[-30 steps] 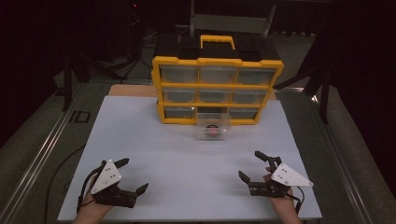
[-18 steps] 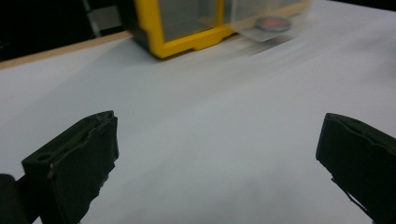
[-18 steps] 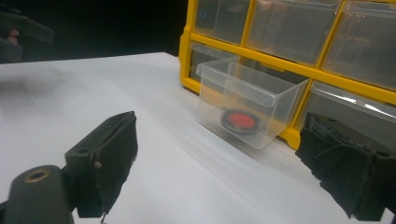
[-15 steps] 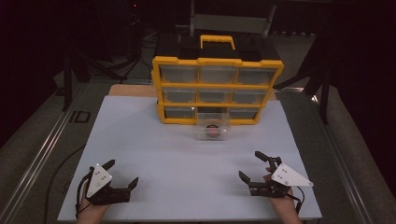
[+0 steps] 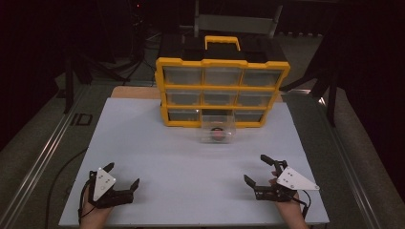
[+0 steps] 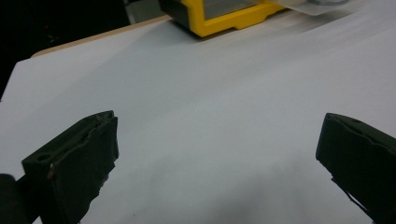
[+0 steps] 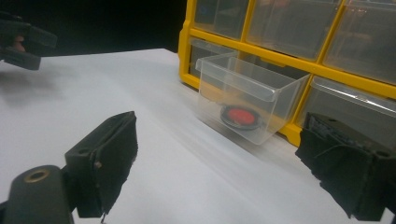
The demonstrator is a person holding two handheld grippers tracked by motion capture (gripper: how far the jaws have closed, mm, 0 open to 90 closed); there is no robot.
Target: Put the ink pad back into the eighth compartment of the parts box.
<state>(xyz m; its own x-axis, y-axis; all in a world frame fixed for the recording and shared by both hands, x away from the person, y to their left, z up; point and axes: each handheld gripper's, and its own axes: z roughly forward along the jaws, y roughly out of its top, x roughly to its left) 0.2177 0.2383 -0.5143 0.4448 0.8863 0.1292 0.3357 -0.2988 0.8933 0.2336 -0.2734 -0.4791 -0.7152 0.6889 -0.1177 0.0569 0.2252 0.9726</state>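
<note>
We note left gripper (image 5: 123,177) and right gripper (image 5: 258,169) both spread wide, empty, low over white table (image 5: 157,143). Clear drawer (image 5: 217,129) pulled out of yellow organizer (image 5: 222,90), red disc (image 5: 218,135) inside.

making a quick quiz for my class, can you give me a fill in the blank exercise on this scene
1. The clear drawer pulled out of the yellow cabinet comes from its ____ row.
2. Inside that drawer lies a round black thing with a ____ centre.
3. The fingers of the left gripper and the right gripper stand ____, holding nothing.
4. The handle on top of the cabinet is ____ in colour.

Missing words: bottom; red; open; yellow
</note>
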